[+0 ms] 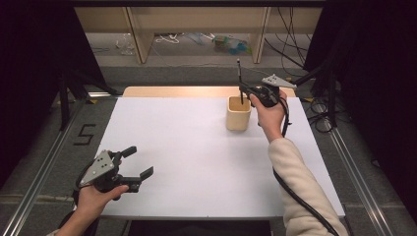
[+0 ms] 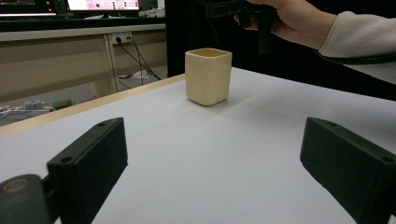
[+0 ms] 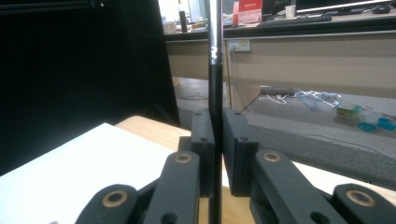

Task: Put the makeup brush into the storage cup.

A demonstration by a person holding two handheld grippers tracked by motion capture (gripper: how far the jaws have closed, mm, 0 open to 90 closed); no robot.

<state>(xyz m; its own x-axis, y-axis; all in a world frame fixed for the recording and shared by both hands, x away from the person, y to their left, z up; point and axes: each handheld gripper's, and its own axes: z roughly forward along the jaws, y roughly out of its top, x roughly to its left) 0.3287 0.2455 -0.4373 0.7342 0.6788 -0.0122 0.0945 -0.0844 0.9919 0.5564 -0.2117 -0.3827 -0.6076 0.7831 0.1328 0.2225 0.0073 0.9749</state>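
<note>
A: What lies past the white table [image 1: 196, 162]?
B: At twelve o'clock, a wooden desk frame [image 1: 142, 34] with loose cables [image 1: 169, 38] and a blue-green bundle [image 1: 231, 45] on the floor beneath it.
A: And to the sides?
B: Black curtains [image 1: 29, 73] at nine and three. A metal rail [image 1: 44, 167] runs along the floor at eight, with a "5" mark [image 1: 84, 134] beside it.

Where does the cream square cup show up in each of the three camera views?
High view: the cream cup stands right of centre on the white table, under the right gripper.
Left gripper view: upper centre, on the table.
Right gripper view: not in it.
Shared landmark: the thin black pen clamped upright in the right gripper.
</note>
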